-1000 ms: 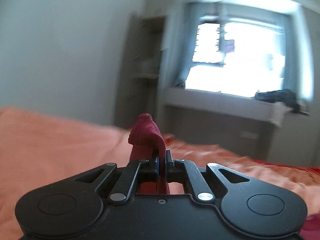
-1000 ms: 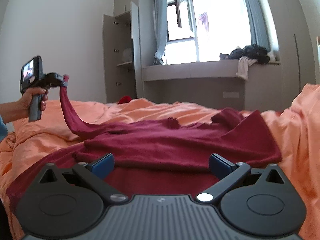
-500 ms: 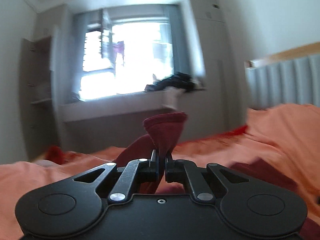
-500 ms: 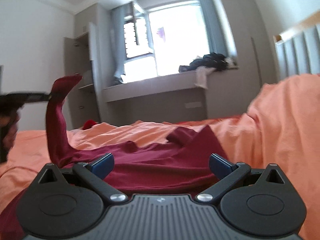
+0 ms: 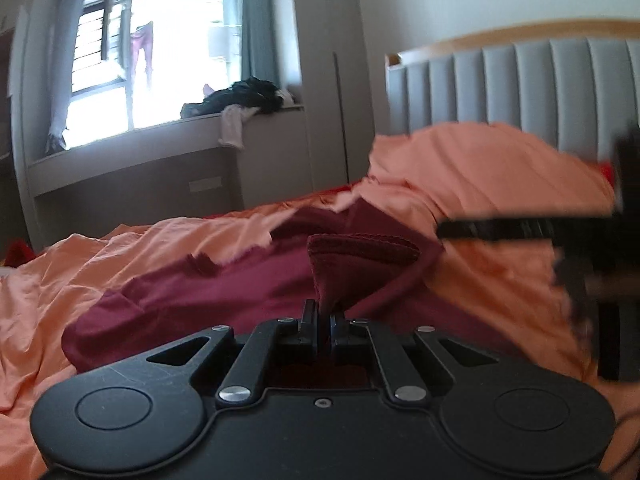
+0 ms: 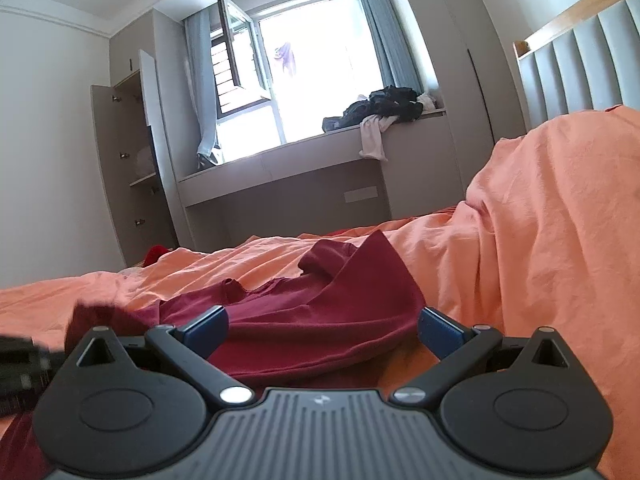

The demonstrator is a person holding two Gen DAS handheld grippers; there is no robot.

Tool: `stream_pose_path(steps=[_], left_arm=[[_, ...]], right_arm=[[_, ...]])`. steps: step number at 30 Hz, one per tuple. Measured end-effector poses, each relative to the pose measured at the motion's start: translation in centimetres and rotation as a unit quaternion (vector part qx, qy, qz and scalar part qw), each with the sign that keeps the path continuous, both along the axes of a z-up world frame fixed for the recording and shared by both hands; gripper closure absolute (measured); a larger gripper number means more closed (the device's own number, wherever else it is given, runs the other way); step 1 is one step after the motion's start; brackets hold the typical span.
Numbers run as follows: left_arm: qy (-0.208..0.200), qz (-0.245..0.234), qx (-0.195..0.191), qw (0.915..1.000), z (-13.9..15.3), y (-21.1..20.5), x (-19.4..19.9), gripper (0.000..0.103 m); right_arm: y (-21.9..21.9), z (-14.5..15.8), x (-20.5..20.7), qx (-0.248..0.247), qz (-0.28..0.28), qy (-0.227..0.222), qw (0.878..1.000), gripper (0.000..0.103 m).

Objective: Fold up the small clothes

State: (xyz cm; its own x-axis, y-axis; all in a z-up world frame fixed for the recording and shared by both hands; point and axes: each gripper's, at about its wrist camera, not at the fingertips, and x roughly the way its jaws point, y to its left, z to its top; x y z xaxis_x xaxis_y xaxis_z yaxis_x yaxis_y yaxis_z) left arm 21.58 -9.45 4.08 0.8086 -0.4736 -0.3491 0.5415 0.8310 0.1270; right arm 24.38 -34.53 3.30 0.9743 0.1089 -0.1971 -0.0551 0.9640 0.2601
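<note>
L gripper [image 5: 323, 322], jaws pinched on the cuff of the maroon top [image 6: 320, 320] lying on the orange bedding [image 6: 540, 220], should lay the sleeve flat across the body w/o bunching, prob. toward the spread, empty R gripper [image 6: 322, 330].

Left claw [image 5: 324, 326] pinched tight on cloth — right claw [image 6: 322, 326] spread wide, empty.

Bed [image 6: 560, 208] with orange cover, carrying one garment

Rumpled orange sheet across the bed, heaped high toward the grey padded headboard [image 5: 532, 88]; dark red garment [image 6: 320, 320] lying crumpled directly on the sheet, partly folded over itself; small red item [image 6: 156, 254] at the far edge.
</note>
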Motion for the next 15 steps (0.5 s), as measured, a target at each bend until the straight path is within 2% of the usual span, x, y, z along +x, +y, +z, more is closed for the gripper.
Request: stream_pose_path(steps=[4,5,6,7,8,10,11,15], left_arm=[[0.046,-0.021,0.021,0.9985,-2.1,0.7,-0.4,0.077],[0.052,-0.027,0.029,0.9979,-2.5,0.9,-0.5,0.071],[0.051,-0.031,0.035,0.9976,-2.6,1.2,-0.8,0.07],[0.05,-0.035,0.037,0.9975,-2.7,1.6,-1.2,0.063],[0.05,-0.037,0.038,0.9973,-2.8,1.9,-1.3,0.051],[0.055,-0.033,0.029,0.9975,-2.4,3.1,-1.6,0.034],[0.057,-0.028,0.019,0.9978,-2.1,3.8,-1.7,0.029],[0.065,0.023,-0.015,0.9975,-0.1,7.3,-0.7,0.022]], right_arm=[[0.7,-0.2,0.3,-0.006,0.016,0.006,1.0,0.0],[1.0,-0.3,0.4,-0.008,0.021,0.009,1.0,0.0],[1.3,-0.5,0.5,-0.012,0.027,0.012,1.0,0.0],[1.6,-0.6,0.6,-0.016,0.032,0.013,0.999,0.0],[2.0,-0.7,0.6,-0.023,0.036,0.015,0.999,0.0],[2.7,-1.0,0.8,-0.04,0.043,0.019,0.998,0.0],[3.1,-1.2,0.9,-0.049,0.049,0.023,0.997,0.0],[4.3,-2.0,1.2,-0.068,0.072,0.041,0.994,0.0]])
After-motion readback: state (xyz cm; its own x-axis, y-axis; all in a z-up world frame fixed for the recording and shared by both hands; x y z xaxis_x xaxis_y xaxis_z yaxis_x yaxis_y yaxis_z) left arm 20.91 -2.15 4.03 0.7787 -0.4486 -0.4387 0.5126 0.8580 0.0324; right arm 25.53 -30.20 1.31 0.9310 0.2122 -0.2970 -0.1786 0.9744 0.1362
